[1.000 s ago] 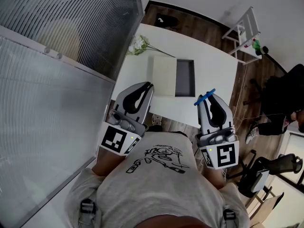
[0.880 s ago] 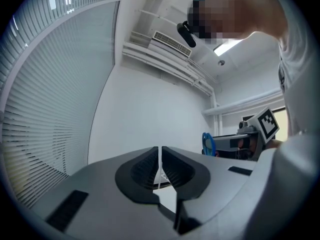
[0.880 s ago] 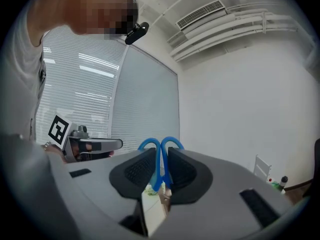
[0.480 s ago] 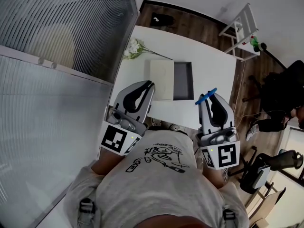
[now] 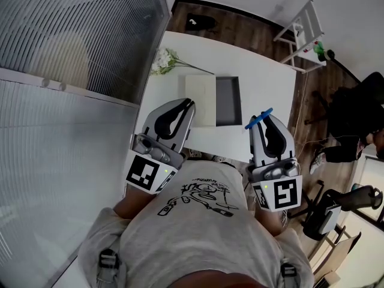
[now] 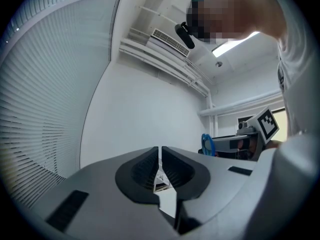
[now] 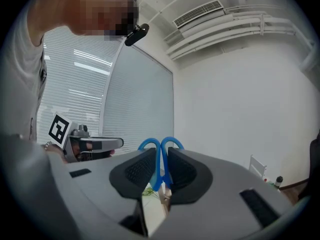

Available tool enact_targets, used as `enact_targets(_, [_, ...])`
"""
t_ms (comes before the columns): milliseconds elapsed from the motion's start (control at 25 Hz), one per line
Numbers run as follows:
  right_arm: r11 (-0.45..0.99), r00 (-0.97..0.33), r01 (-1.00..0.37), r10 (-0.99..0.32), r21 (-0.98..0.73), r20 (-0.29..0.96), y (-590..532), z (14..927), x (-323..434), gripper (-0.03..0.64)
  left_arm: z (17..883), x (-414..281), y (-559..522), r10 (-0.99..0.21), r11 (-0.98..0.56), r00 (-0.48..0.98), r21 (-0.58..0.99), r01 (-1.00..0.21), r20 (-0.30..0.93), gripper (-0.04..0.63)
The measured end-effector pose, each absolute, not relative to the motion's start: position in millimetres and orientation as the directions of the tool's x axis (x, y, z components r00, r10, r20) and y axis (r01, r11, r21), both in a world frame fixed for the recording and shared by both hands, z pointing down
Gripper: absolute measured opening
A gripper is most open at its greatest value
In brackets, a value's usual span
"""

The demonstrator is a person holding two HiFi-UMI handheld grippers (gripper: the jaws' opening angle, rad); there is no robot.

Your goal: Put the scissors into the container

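Note:
Blue-handled scissors [image 5: 258,119] stick out from the tip of my right gripper [image 5: 264,122], which is shut on them; in the right gripper view their two handle loops [image 7: 161,145] rise between the jaws. The container [image 5: 228,101], a shallow grey open box with its white lid [image 5: 200,98] beside it, lies on the white table [image 5: 264,83] ahead of both grippers. My left gripper [image 5: 185,105] is held up near the table's front edge, jaws shut with nothing in them [image 6: 160,159]. Both grippers point upward, close to my chest.
White flowers [image 5: 163,59] lie at the table's left back corner. A white rack [image 5: 303,36] stands behind the table on the right, and black office chairs [image 5: 354,122] stand to the right. A glass wall with blinds [image 5: 72,71] runs along the left.
The table and box have shifted slightly up and left in the head view. Both grippers hold the same pose, and the scissors stay in the right one.

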State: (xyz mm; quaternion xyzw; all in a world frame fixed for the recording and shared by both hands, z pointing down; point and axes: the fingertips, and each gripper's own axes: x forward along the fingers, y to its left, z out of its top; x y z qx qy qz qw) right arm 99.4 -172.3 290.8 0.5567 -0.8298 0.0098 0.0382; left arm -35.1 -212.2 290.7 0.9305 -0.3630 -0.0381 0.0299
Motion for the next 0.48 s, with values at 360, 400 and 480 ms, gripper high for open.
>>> enact_targets(360, [0.368,-0.363,-0.930,-0.925,0.026,0.115,-182.2,315.7,98.2,0.084,296.6,-34.9,-213.6,-0.665,-0.747,0.745,0.087,-0.660,-0.052,0.032])
enact_targets(400, [0.367,-0.361,-0.930,-0.924,0.026,0.122,-183.0,319.6,98.2,0.084,296.9,-34.8,-212.9,-0.663,-0.748,0.747,0.087,-0.658,-0.053,0.032])
enact_targets(480, [0.366,-0.360,-0.930,-0.923,0.022,0.136,-185.1,326.8,98.4,0.084,296.7,-34.4,-211.9,-0.661,-0.750,0.749,0.087,-0.656,-0.053,0.032])
